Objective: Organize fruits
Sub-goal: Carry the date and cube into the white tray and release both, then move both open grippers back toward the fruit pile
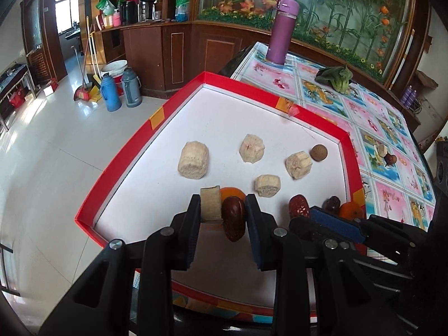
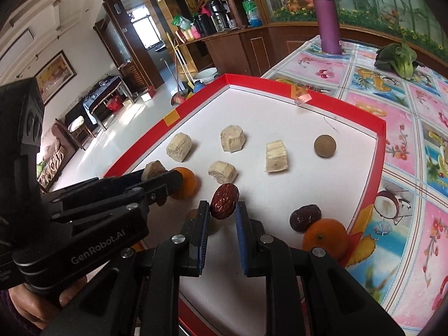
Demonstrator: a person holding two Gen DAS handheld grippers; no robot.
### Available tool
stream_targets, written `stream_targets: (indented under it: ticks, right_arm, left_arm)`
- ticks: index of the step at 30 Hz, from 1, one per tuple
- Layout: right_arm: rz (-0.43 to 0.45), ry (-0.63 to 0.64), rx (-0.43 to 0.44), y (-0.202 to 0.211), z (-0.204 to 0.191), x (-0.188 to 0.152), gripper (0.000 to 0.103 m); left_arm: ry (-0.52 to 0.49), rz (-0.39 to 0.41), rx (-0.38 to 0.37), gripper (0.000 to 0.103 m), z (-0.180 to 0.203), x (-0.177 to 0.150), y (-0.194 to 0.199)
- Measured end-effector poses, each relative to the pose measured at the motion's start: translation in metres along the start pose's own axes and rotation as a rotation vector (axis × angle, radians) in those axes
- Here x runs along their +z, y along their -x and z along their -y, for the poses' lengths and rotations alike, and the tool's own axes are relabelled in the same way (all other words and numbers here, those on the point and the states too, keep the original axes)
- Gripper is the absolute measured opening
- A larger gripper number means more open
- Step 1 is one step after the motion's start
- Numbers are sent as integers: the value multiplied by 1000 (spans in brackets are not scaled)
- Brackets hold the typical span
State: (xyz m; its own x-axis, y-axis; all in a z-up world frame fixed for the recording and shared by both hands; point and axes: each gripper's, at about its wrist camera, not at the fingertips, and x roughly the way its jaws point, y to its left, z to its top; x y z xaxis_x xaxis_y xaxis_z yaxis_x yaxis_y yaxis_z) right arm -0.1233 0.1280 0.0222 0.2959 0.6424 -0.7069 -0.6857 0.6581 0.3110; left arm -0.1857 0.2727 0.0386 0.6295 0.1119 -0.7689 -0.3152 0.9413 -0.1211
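Two hand-held claws work over a red-rimmed tray (image 2: 382, 151) on a surface covered with a fruit-print cloth (image 2: 420, 106). The left claw (image 1: 223, 210) appears clamped on two things at once, a pale banana chunk (image 1: 210, 203) and a dark red date (image 1: 233, 218), with a small orange (image 1: 232, 191) just behind them on the tray floor. The right claw (image 2: 223, 210) has a second date (image 2: 224, 200) between its tips, apparently gripped, though contact on both sides cannot be confirmed. Near that claw, by the tray's right rim, a third date (image 2: 305, 217) touches another orange (image 2: 326, 238); four more banana chunks and a brown round fruit (image 2: 324, 146) lie spread toward the tray's far side. The dates look light, wrinkled and fairly firm, best pinched across the middle; the banana chunks look soft and crumbly, so a gentle squeeze on their flat cut sides would likely suit.
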Motion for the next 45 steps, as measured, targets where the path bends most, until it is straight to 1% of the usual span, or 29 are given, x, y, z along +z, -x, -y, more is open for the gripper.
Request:
stream_targets:
  ticks: [2,3,4,5,6,7,8,9,12,13,15,16,17,21,23,27,29,32,35,37,42,45]
  right_arm:
    - [0,-5,-8,1,1,0,18]
    - [0,-6,-7,1,2,0,18]
    - [-1,-6,-10,2,2,-1,18]
    - [-2,-6,-12,3,3,-2,20]
    - [-4,-9,-14,3,3,-3,22]
    - [-7,-14,-12,5,2,-5,27]
    - [-8,-18,-5,6,4,-6,34]
    - [-2,-21,2,9,6,-8,35]
    - [54,-24,20,27,16,-11,36]
    - [71,-23,23,34,20,-12,36]
    - [121,-28,14,53,35,-14,42]
    - [151,-47,-16,65,48,-16,48]
    - [168,-63,-35,72,57,-17,50]
    - [237,-216,-104,105,117,-24,50]
    - [270,-293,-154,120,147,-30,50]
    - [312,-397,-208,140,184,-41,50]
    - [319,-434,-220,144,196,-44,50]
    - [313,-485,-252,145,209,-46,50]
    - [304,-504,-299,147,220,-46,50]
    - [298,-512,-311,147,230,-45,50]
    - [299,-484,-362,149,248,-36,50]
    - [283,-475,-356,141,258,-26,50]
  left_arm:
    - [0,-5,9,39,1,-1,0]
    - [-2,-12,24,48,0,-2,-2]
    - [-2,-15,41,52,0,-2,-2]
    - [1,-13,49,58,-1,-4,-3]
    - [6,-14,51,62,-3,-4,-3]
    - [16,-21,50,65,-5,-6,-4]
    - [26,-26,46,67,-6,-6,-5]
    - [34,-28,39,69,-8,-6,-4]
    - [37,-25,47,72,-9,-7,-1]
    - [39,-28,50,72,-11,-8,0]
    - [48,-25,52,72,-12,-7,2]
    - [52,-24,57,72,-13,-6,3]
    - [55,-25,60,72,-13,-6,3]
    - [58,-32,58,72,-11,-5,1]
    - [47,-34,54,72,-5,-5,1]
    - [12,-39,50,72,9,-5,1]
    - [0,-42,49,72,16,-5,0]
    - [-17,-41,51,78,27,-5,1]
    - [-39,-32,57,80,38,-4,4]
    - [-50,-26,50,81,45,-3,6]
    - [-101,-30,1,81,77,2,7]
    - [-169,-29,-44,81,110,7,8]
